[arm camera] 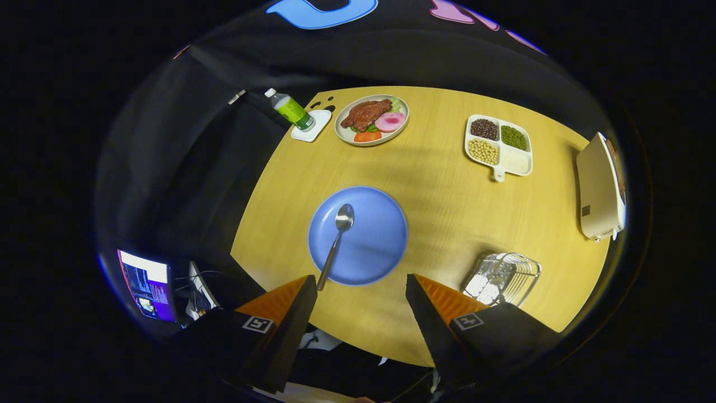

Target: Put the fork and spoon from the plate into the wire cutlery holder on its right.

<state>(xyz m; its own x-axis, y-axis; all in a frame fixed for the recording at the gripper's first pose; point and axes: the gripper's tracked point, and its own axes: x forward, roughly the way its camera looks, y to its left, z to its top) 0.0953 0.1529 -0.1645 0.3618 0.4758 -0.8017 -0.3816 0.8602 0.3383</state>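
Observation:
A round blue plate [372, 246] lies on the wooden table just ahead of my fingers. A metal spoon [337, 238] rests on it, bowl near the plate's middle, handle running back over the rim toward my left finger [291, 305]. The wire cutlery holder [502, 278] stands to the plate's right, just beyond my right finger [433, 305]; something pale shows inside it, too unclear to name. My gripper [361, 288] hovers high above the table's near edge, open, with nothing between its fingers.
At the table's far side stand a plate of food [372, 120], a green-labelled bottle [289, 109] on a white coaster, and a white divided dish of beans [498, 146]. A cream appliance [599, 187] sits at the right edge. A lit screen [146, 284] glows off the table's left.

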